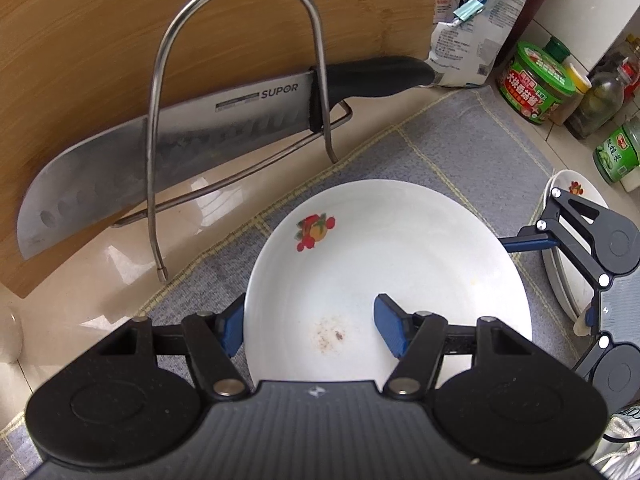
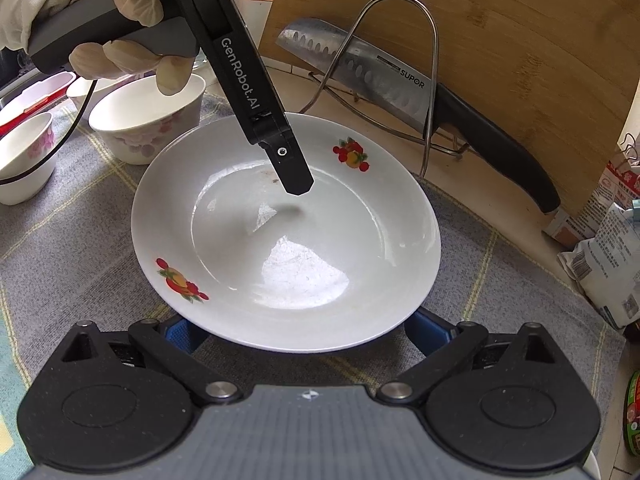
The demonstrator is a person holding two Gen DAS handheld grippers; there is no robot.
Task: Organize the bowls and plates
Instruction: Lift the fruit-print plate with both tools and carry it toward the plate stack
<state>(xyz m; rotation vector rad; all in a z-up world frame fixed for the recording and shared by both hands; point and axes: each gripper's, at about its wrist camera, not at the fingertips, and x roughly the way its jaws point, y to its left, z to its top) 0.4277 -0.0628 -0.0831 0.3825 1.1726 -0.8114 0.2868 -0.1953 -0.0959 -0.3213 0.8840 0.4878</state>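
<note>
A white plate (image 1: 400,256) with red fruit prints lies on a grey mat (image 1: 460,148); it also shows in the right wrist view (image 2: 288,240). My left gripper (image 1: 308,328) is open, its jaws astride the plate's near rim, one blue pad outside, one over the plate. My right gripper (image 2: 296,332) is open, its blue pads under and beside the plate's near rim. In the left wrist view my right gripper (image 1: 532,242) stands at the plate's right edge. A second fruit-print plate (image 1: 576,188) lies behind it.
A wire rack (image 1: 240,100) holds a large knife (image 1: 160,148) against a wooden cutting board (image 1: 100,32). White floral bowls (image 2: 148,120) stand at the left of the mat (image 2: 60,240). Jars and bags (image 1: 536,80) crowd the right.
</note>
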